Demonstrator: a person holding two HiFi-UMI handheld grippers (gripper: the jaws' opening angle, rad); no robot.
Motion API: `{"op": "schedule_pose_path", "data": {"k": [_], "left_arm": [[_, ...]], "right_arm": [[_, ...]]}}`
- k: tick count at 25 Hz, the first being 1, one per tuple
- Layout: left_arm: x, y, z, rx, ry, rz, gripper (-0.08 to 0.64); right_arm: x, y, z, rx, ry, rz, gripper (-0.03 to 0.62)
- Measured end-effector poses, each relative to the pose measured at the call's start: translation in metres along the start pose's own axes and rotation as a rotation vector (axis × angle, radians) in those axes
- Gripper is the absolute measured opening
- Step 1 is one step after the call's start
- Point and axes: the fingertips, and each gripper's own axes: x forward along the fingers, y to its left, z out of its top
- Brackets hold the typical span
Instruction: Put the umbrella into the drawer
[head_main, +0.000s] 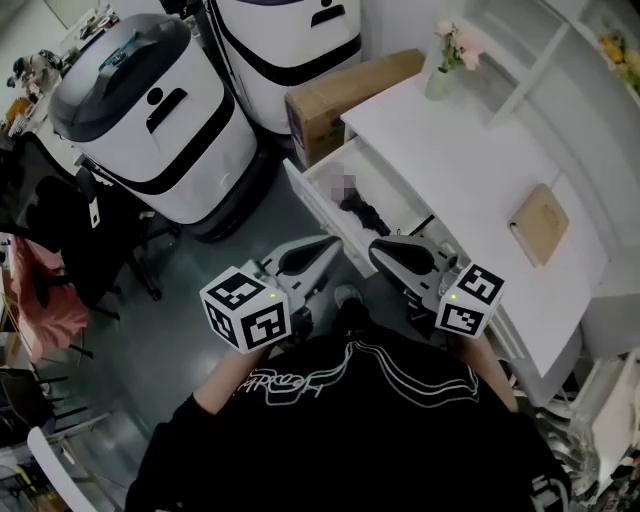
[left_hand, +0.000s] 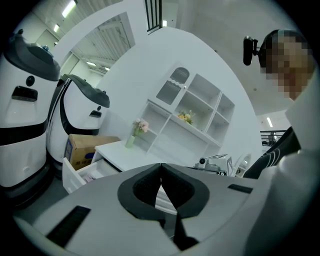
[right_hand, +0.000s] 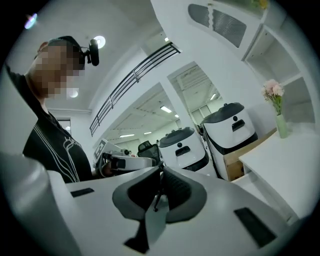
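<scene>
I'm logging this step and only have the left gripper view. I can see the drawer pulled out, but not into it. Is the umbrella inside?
Observer: Yes. The head view shows the black umbrella lying inside the open drawer.
Operator: Is the right gripper holding anything?
Observer: No. The right gripper view shows the right gripper with its fingers closed together and no umbrella in them.
Operator: Anything on the desktop I can't see?
Observer: A flat tan pad lies on the white desk, well apart from the drawer.
</scene>
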Motion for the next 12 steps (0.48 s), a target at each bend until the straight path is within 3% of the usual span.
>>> {"op": "schedule_pose_path", "data": {"k": [5,12], "left_arm": [[-0.010,-0.022,0.001,0.036,-0.006,-0.024,0.020],[-0.016,-0.027,-0.004,0.056,-0.003,-0.010,0.020]], "right_arm": [[-0.013,0.017,0.009,0.032,-0.060,-0.013,0.052],[-0.018,0.016,-0.002,-0.005,-0.032,-0.078,0.046]]}}
